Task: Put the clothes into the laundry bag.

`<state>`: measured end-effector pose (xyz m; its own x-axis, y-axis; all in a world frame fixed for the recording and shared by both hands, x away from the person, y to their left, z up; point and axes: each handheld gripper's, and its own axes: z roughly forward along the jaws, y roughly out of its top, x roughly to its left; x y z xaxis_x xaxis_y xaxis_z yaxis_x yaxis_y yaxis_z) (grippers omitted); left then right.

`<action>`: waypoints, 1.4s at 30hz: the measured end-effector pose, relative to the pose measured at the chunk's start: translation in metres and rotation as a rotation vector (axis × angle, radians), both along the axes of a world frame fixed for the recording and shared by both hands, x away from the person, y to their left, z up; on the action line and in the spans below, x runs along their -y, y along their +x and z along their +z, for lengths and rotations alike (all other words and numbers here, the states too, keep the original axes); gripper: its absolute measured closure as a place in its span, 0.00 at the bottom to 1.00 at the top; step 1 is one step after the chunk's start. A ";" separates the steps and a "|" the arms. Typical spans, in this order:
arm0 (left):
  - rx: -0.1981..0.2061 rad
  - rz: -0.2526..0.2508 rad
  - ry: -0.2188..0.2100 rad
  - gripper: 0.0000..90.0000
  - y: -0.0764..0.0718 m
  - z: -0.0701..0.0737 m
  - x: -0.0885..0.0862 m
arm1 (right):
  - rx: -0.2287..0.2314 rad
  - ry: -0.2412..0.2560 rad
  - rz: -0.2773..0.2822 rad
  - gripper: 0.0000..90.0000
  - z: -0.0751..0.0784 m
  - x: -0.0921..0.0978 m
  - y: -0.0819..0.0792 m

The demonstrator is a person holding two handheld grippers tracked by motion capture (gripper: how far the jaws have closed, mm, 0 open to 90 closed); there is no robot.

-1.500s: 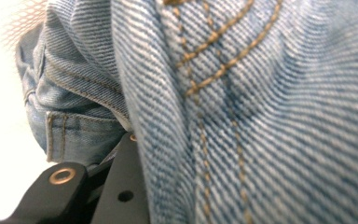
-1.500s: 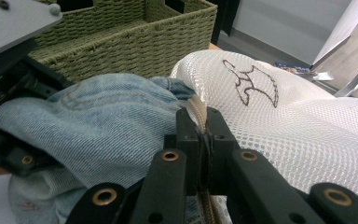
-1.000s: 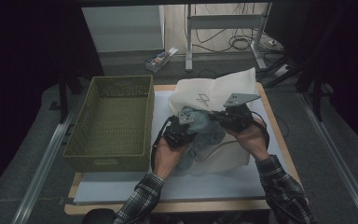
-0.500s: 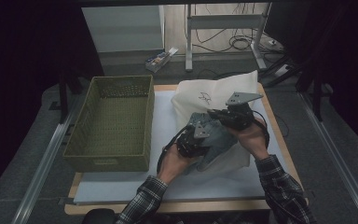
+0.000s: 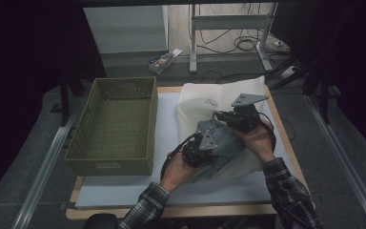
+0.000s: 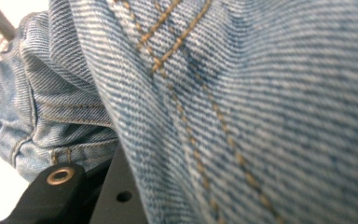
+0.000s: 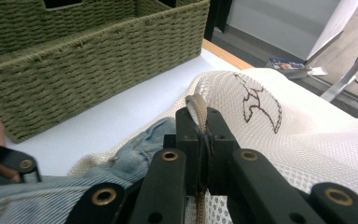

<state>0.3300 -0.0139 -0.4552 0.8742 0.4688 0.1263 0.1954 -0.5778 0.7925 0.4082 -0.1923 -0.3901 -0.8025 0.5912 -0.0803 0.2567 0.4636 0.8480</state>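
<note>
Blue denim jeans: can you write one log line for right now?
left gripper: on blue denim jeans, grip unclear | right gripper: shut on tan cord of white mesh bag | green woven basket: beside

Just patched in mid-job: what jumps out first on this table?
The bundle of blue denim at the table's centre, lying on a white mesh laundry bag, with both hand-held grippers working at it. The right hand-held gripper is clamped on the bag's tan drawcord. A green woven basket sits left.
</note>
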 end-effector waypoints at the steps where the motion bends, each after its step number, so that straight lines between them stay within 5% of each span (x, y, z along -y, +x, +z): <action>1: 0.004 -0.006 -0.003 0.78 0.000 0.000 0.000 | -0.003 -0.004 0.000 0.95 -0.001 0.000 0.001; 11: 0.003 -0.095 -0.051 0.79 -0.004 -0.001 0.005 | -0.017 -0.038 0.000 0.95 -0.008 -0.006 0.005; 19: 0.020 -0.133 -0.044 0.79 -0.004 -0.002 0.013 | -0.028 -0.042 0.029 0.95 -0.009 -0.012 0.002; 34: -0.067 0.034 -0.115 0.78 0.020 0.000 0.000 | -0.011 -0.026 0.095 0.95 0.003 -0.022 -0.015; 42: -0.140 0.194 -0.173 0.79 0.036 0.001 -0.013 | -0.006 -0.028 0.102 0.96 0.009 -0.018 -0.021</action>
